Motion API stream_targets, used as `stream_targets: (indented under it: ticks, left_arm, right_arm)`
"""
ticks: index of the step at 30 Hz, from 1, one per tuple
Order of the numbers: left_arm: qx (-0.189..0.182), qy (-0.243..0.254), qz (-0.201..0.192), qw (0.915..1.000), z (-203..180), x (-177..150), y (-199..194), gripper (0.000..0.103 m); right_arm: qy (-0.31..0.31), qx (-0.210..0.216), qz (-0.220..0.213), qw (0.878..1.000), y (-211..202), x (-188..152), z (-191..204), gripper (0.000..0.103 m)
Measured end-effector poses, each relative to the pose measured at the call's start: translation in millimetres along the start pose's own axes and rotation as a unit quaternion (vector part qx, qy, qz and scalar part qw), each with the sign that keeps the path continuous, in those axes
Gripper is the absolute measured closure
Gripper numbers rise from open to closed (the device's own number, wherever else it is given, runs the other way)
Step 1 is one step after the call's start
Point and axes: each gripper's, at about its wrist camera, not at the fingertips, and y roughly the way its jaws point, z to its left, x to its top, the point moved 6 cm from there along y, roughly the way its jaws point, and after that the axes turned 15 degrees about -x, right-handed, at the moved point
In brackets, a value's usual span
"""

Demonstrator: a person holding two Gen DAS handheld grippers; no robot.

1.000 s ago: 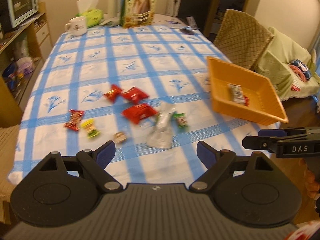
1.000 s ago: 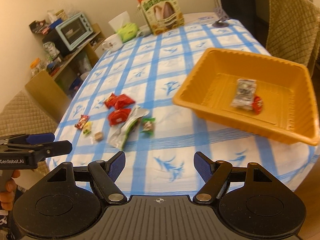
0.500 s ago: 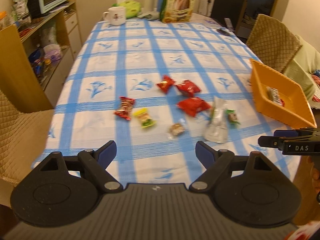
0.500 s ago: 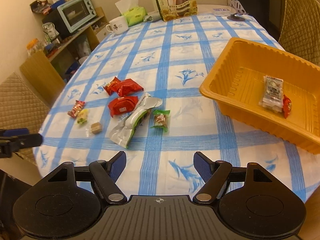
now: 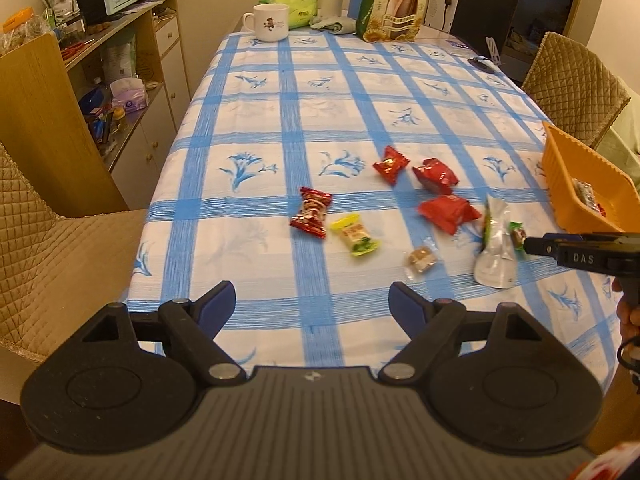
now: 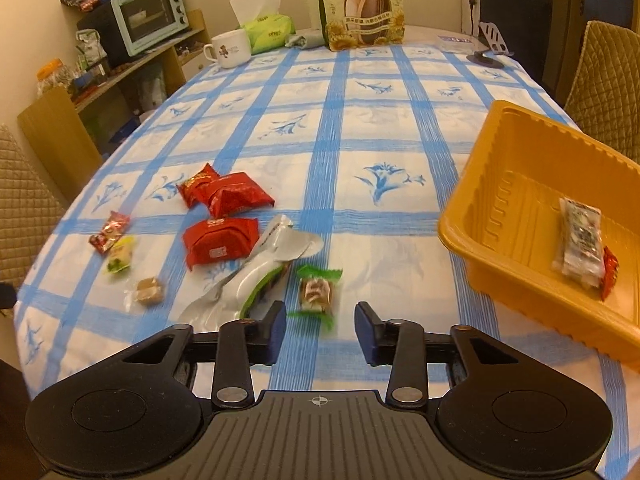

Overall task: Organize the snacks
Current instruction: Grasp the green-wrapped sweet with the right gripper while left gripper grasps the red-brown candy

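Note:
Several wrapped snacks lie on the blue-checked tablecloth: red packs (image 6: pixel 220 238), a silver-green pouch (image 6: pixel 256 276), a green-wrapped candy (image 6: pixel 317 292), a yellow-green candy (image 5: pixel 355 236), a red twist candy (image 5: pixel 311 212) and a small brown one (image 5: pixel 419 259). An orange tray (image 6: pixel 472 216) at the right holds a clear packet (image 6: pixel 580 240) and a small red snack. My right gripper (image 6: pixel 321 330) is open, fingers either side of the green-wrapped candy's near end, with nothing held. My left gripper (image 5: pixel 311 306) is open and empty over the table's near edge.
A large sunflower-seed bag (image 6: pixel 362 4), a white mug (image 6: pixel 230 50), a tissue pack and a flask stand at the far end. Quilted chairs (image 5: pixel 48 248) flank the table. A shelf with a toaster oven (image 6: pixel 148 16) is at left.
The right gripper has moved forward and down to the green-wrapped candy and its fingers have narrowed. The left gripper's view has swung left, away from the tray.

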Motion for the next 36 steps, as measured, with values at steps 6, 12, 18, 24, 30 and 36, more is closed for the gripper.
stream_targets:
  ticks: [6,12,18,24,30,36]
  left_arm:
    - [0.002,0.001,0.005,1.0,14.2,3.3,5.0,0.021]
    - [-0.002,0.008,0.008,0.9999,22.9,8.0,11.3,0.021]
    - [-0.012,0.019,0.012,0.9997,25.1,15.6,21.2,0.022]
    - [-0.028,0.034,0.014,0.9989,23.0,25.1,35.1,0.027]
    - [-0.04,0.056,0.02,0.9974,23.8,39.0,58.5,0.039]
    - [-0.046,0.075,0.029,0.9957,28.1,51.7,81.2,0.051]
  right_arm:
    - [0.0,-0.015,0.002,1.0,17.5,7.6,7.3,0.069]
    - [-0.004,-0.03,0.006,1.0,27.6,9.4,12.4,0.074]
    - [-0.007,-0.038,0.005,0.999,29.5,8.6,13.3,0.081]
    - [0.007,-0.042,0.004,0.999,21.5,11.6,8.6,0.082]
    - [0.037,-0.036,-0.016,0.999,-3.4,22.7,0.5,0.082]
    - [0.066,-0.04,-0.032,0.997,-26.0,31.6,-10.7,0.082]
